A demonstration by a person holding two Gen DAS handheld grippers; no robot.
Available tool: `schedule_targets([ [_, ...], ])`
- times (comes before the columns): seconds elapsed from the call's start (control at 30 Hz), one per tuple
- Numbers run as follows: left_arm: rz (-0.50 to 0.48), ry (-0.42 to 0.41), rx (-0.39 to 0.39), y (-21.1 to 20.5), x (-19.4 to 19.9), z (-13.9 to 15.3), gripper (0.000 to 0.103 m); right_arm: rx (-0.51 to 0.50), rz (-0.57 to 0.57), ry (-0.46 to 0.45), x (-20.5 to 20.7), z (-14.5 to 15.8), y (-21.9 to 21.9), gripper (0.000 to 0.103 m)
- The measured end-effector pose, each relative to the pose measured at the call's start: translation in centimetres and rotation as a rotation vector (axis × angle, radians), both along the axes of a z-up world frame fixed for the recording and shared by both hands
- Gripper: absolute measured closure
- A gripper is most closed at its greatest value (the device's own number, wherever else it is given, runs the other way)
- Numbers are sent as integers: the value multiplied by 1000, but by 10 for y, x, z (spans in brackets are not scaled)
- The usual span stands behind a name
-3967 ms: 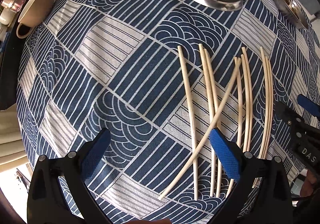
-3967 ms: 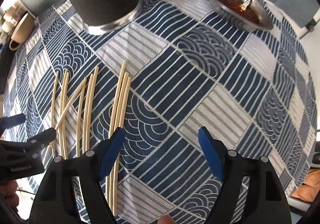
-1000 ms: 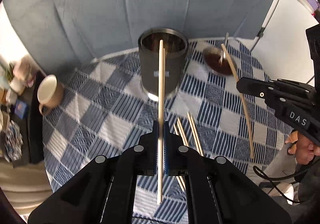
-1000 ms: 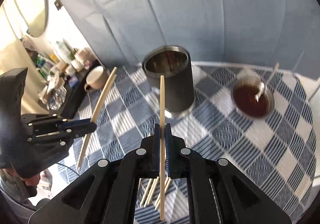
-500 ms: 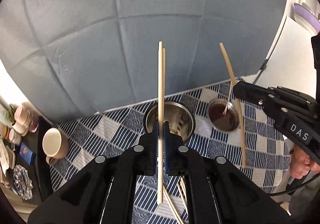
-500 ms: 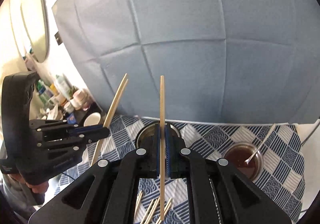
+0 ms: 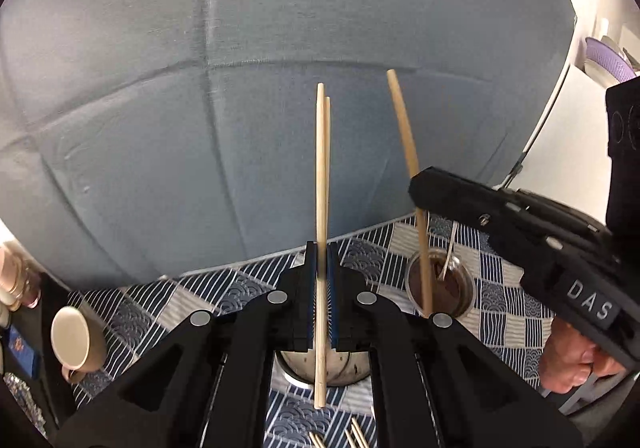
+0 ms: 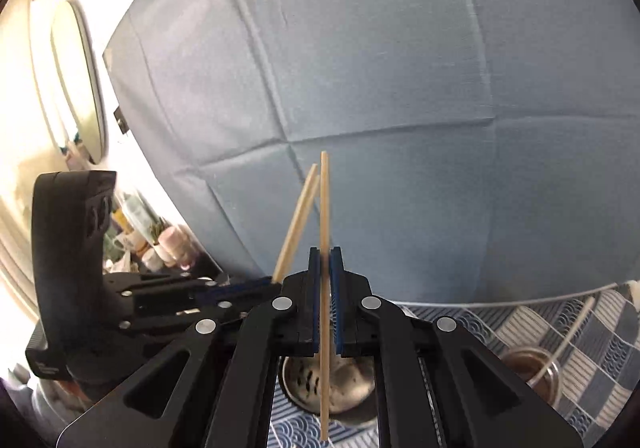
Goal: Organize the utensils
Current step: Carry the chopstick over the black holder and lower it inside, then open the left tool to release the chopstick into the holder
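My left gripper is shut on two pale wooden chopsticks, held upright above the steel utensil holder, whose open mouth shows below the jaws. My right gripper is shut on one chopstick, also upright above the holder. Each gripper shows in the other's view: the right one with its chopstick, the left one with its pair. A few loose chopsticks lie on the cloth below.
A blue-and-white patterned tablecloth covers the table. A small bowl of brown sauce with a spoon stands to the right of the holder. A beige mug sits at the left edge. A grey-blue padded wall rises behind.
Both grippers took chopsticks off the cloth, lifted them and tilted upright. Over the last second they have moved closer over the holder's mouth and toward each other.
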State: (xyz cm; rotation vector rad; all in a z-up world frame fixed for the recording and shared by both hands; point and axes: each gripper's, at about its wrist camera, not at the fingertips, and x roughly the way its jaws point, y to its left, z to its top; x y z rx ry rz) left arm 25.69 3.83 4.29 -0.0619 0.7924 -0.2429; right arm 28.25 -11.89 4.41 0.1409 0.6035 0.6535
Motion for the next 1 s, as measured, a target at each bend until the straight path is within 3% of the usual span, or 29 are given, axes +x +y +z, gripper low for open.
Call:
schedule_targets([
  [0.27,-16,-35,-132,8,22,-22,98,81,8,-34,20,-18,2,98],
  [0.4,-20,-37,-88,4,21,-44,98,38,-11,-38,22,-46,11,98],
  [0.6,-24,6,-36,-1,15,-63,98,-18,-5,49,21,-84,20,97],
  [0.83,-8,8,-43,6,0,-56,89,14,-35,62,21,-82,8,93],
  [0.93,-3,8,-42,9,-5,-51,89,11,-43,56,16,-77,2,81],
  [1.0,5,11,-45,13,-6,-47,89,2,-55,50,15,-74,2,80],
])
